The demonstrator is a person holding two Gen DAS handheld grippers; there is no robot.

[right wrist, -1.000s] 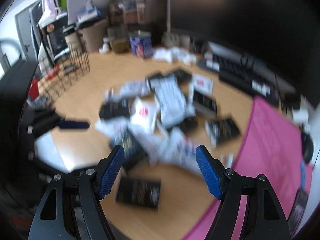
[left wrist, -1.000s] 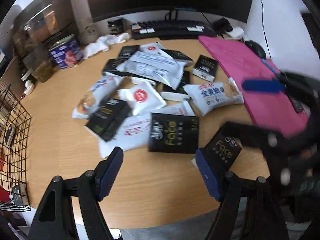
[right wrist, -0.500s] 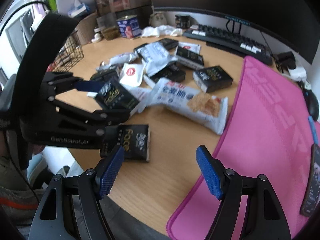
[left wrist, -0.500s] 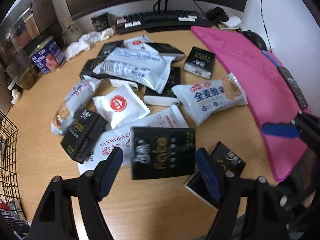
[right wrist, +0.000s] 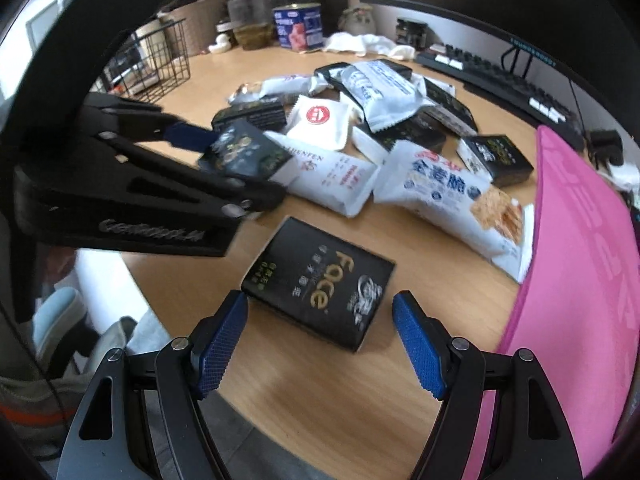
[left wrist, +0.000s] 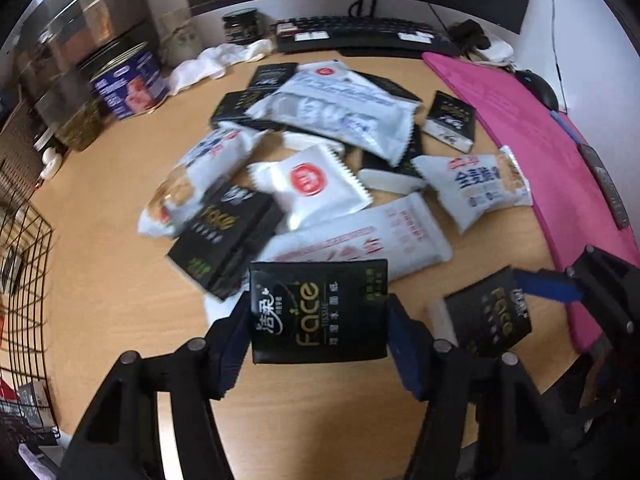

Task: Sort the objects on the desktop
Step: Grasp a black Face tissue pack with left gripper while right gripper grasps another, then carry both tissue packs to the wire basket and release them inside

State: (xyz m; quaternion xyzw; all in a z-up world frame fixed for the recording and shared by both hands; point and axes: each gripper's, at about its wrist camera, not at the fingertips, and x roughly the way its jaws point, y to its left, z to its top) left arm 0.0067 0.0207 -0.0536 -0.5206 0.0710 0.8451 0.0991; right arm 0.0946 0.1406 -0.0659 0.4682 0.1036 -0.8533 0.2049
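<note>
A black "Face" tissue pack [left wrist: 320, 312] sits between the blue pads of my left gripper [left wrist: 318, 320]. Its jaws are closing and both pads touch the pack's sides. From the right wrist view that pack [right wrist: 244, 152] looks tilted over the pile, held in the left gripper [right wrist: 224, 168]. A second black "Face" pack [right wrist: 320, 280] lies flat on the wooden desk [right wrist: 360, 380] near its front edge. My right gripper [right wrist: 320, 308] hovers over its near end, open, pads apart from it. The left wrist view shows this pack [left wrist: 488, 316] and the right gripper's blue fingertip [left wrist: 544, 286].
Beyond lies a pile of white snack packets [left wrist: 312, 184] and more black packs [left wrist: 224, 232]. A pink mat [right wrist: 580, 240] covers the right side. A keyboard [left wrist: 360, 38], blue can [left wrist: 128, 84] and white cloth [left wrist: 216, 62] line the back; a wire basket [right wrist: 160, 60] stands left.
My left gripper has moved forward and down around the black pack, and its jaws have narrowed onto it. My right gripper has sunk toward the second black pack near the desk's edge.
</note>
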